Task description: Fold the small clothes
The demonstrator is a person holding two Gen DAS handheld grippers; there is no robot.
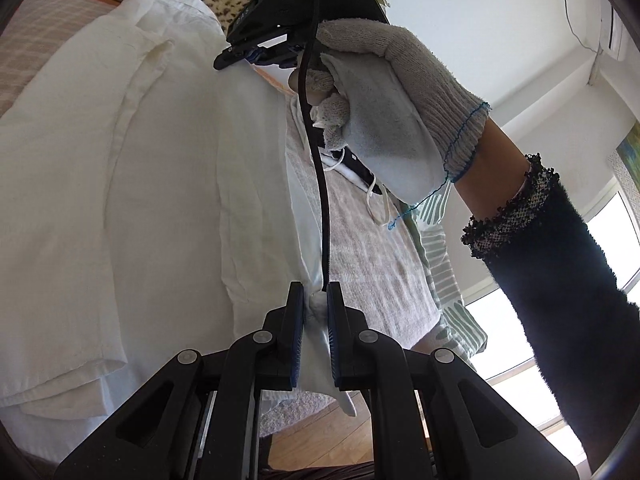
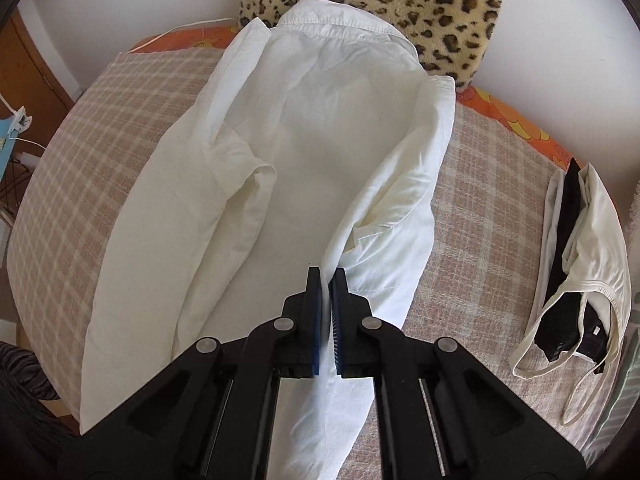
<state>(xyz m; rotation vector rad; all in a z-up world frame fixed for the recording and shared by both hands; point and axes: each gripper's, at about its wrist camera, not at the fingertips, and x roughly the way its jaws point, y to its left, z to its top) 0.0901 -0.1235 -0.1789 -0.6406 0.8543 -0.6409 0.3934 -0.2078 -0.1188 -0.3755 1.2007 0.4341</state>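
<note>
A white collared shirt (image 2: 320,128) lies on a beige plaid bed cover (image 2: 112,128), collar at the far end, both sides folded inward. My right gripper (image 2: 327,276) is shut on the shirt's right folded edge near the hem. My left gripper (image 1: 314,296) is shut on a bunched corner of the same shirt (image 1: 120,184), lifting it. In the left wrist view the right gripper (image 1: 256,46) shows from the side, held by a gloved hand (image 1: 392,92) above the shirt.
A leopard-print pillow (image 2: 448,4) lies beyond the collar. A white top with a black garment (image 2: 576,240) lies at the right edge of the bed. A black cable (image 1: 316,160) hangs down from the right gripper. A wooden floor (image 1: 320,428) shows below.
</note>
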